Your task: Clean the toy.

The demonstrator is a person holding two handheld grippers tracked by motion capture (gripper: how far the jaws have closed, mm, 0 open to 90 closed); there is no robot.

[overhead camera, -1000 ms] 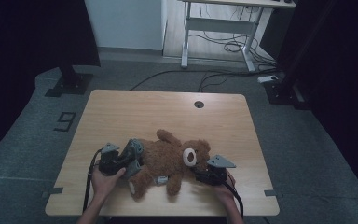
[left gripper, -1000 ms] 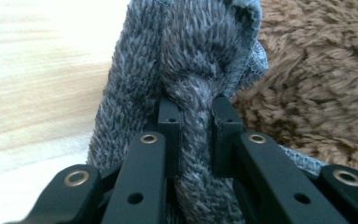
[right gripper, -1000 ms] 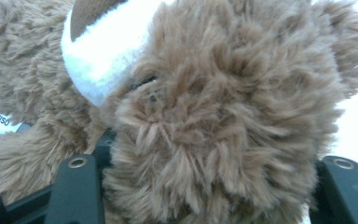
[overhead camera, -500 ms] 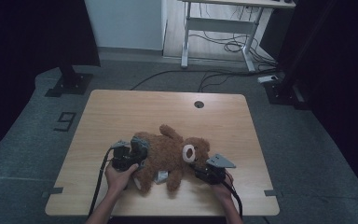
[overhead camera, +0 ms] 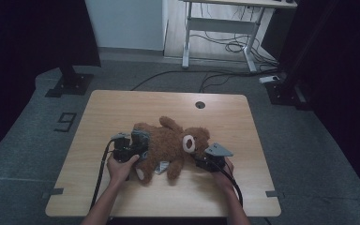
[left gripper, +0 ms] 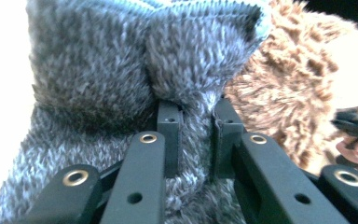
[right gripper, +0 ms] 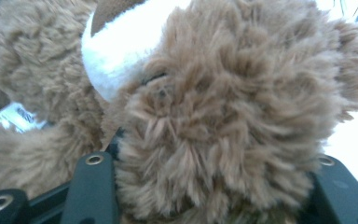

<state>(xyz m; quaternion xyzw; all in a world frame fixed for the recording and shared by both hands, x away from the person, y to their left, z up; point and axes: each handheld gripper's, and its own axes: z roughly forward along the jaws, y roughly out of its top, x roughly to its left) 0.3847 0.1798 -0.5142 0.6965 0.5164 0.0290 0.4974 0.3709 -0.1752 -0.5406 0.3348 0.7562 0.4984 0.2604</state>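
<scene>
Counter [overhead camera: 122,108] of pale wood carries everything, with a small dark round hole [overhead camera: 200,104] near its far edge, well apart from both sets of jaws.

Teddy bear [overhead camera: 171,143], brown and shaggy, lies on its back between the two grippers, its head with the white muzzle toward the right gripper and its body and legs toward the left one. A white label [overhead camera: 161,167] shows under it, between its legs.

Grey fuzzy garment [left gripper: 93,84] with a pale blue knitted edge sits at the bear's lower end, right at the left jaws; in the high view it appears as a grey patch between that gripper and the brown fur.

Left gripper [left gripper: 193,128] has its jaws closed tight on a fold of the grey garment, the fabric bunched up between the two black tips, with brown fur just beyond them to one side.

Right gripper [overhead camera: 205,161] sits against the bear's head. In the right gripper view the head's fur lies between the two black jaws and hides their tips; the jaws have just opened a little, and I cannot tell whether they press on it.
</scene>
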